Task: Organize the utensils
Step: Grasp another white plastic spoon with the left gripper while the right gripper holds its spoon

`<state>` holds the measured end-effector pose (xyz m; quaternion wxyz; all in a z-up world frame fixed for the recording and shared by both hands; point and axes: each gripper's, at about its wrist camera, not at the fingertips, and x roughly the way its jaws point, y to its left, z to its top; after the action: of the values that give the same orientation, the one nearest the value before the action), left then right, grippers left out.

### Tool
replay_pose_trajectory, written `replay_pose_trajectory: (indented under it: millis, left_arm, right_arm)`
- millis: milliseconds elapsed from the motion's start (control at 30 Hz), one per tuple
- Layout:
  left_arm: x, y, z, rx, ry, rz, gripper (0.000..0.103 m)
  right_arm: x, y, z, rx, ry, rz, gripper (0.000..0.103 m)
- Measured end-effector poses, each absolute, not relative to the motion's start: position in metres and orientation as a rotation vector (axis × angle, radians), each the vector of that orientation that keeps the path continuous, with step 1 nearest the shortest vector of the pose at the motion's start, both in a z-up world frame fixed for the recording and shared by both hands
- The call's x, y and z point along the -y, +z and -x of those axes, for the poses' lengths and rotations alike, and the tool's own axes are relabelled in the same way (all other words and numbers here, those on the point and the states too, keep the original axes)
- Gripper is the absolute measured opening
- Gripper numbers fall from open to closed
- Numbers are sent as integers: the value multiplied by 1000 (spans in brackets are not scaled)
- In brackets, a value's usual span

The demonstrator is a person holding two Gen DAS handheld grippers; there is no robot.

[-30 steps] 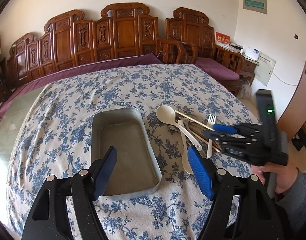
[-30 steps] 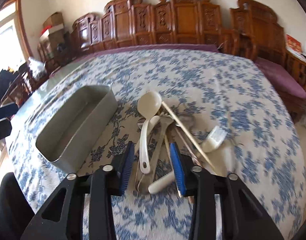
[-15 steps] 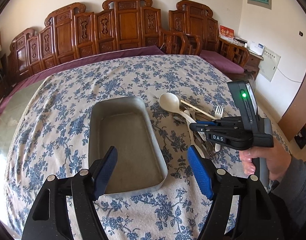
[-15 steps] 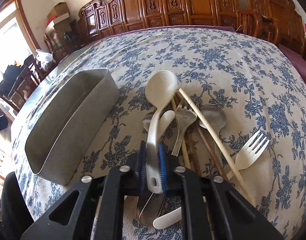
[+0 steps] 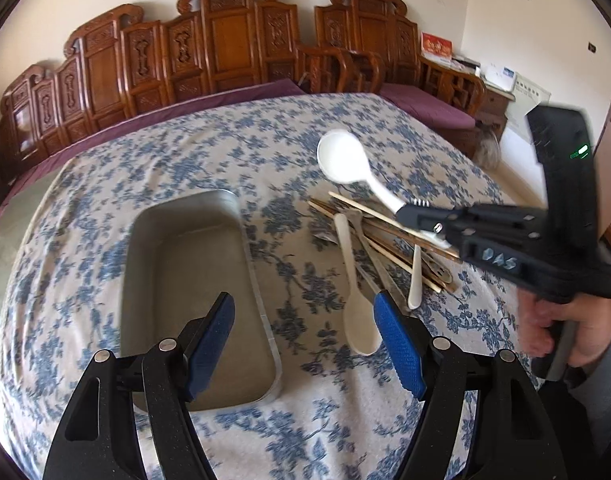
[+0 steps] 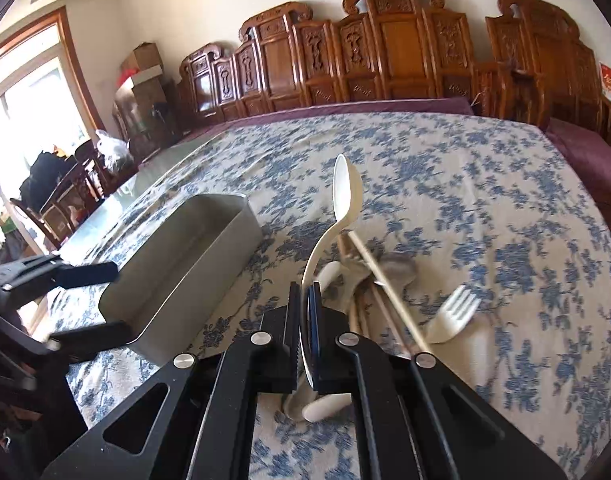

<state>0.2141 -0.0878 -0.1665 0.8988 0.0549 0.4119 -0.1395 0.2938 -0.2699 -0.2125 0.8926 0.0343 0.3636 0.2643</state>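
Blue-floral tablecloth (image 5: 185, 168) carries the rectangular grey metal tray (image 5: 193, 240) under the left gripper (image 5: 303, 340), jaws spread, nothing held. Pile of chopsticks and cream plastic utensils (image 5: 385, 248) lies at the tray's 3 o'clock. Right gripper (image 6: 304, 312) clenches the white plastic spoon (image 6: 347, 192) by the handle, bowl raised at 12 o'clock above the pile.

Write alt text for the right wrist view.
The right gripper, jaws shut on a white spoon, holds it lifted above a pile of utensils on a blue floral tablecloth. An empty metal tray sits to the left.
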Motion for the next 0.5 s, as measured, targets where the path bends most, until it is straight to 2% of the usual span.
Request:
replay_pose_trajectory:
  millis: [100, 500]
  left_arm:
    - [104, -179, -218, -877, -319, -134, 57]
    - [144, -224, -215, -958, -386, -244, 33]
  right_arm:
    - [283, -214, -293, -758, 520, -68, 5]
    - [295, -229, -301, -817, 432, -61, 5]
